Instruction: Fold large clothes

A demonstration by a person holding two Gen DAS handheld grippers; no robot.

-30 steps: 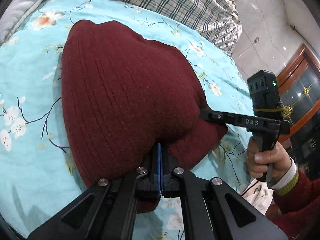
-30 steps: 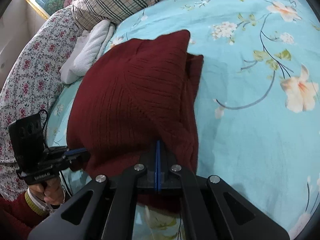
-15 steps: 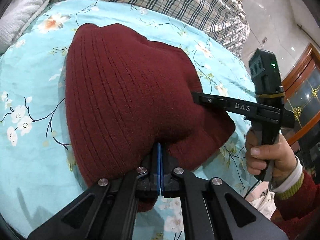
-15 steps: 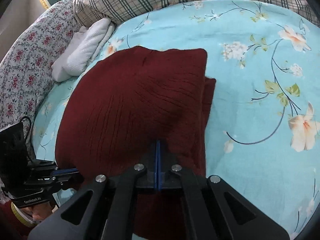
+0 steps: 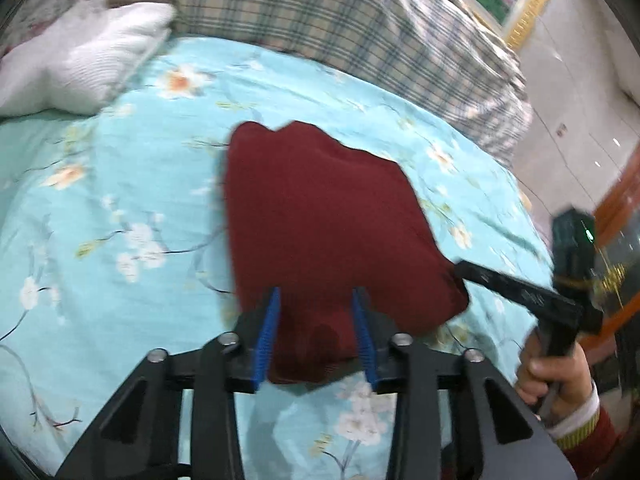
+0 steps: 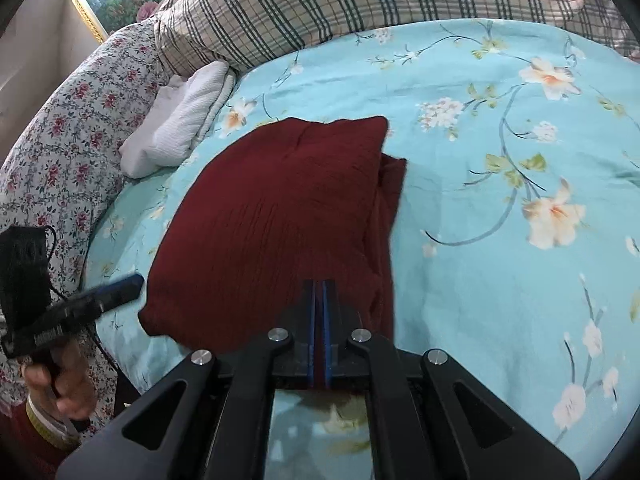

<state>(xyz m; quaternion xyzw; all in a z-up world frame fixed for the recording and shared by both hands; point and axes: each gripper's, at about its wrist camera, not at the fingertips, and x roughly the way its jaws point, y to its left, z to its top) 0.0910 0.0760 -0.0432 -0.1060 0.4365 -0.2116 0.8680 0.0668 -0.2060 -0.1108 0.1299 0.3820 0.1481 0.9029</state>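
Note:
A dark red knitted sweater (image 5: 320, 216) lies folded into a compact rectangle on the light blue floral bedsheet (image 5: 120, 200). My left gripper (image 5: 316, 304) is open, its blue pads (image 5: 268, 320) standing either side of the sweater's near edge. My right gripper (image 6: 319, 292) is shut on the sweater's (image 6: 280, 216) near edge, red fabric showing between the pads. In the left wrist view the right gripper (image 5: 464, 270) reaches the sweater's right corner. In the right wrist view the left gripper (image 6: 132, 280) sits just left of the sweater's near left corner.
A plaid pillow (image 5: 320, 12) lies along the back of the bed. A white folded cloth (image 5: 80, 64) sits at the back left. A floral quilt (image 6: 60, 140) lies on the left. A wooden cabinet (image 5: 616, 208) stands past the bed's right side.
The folded sweater was laid flat on the bed. My left gripper opened and let go of the sweater's edge. My right gripper stayed shut on it.

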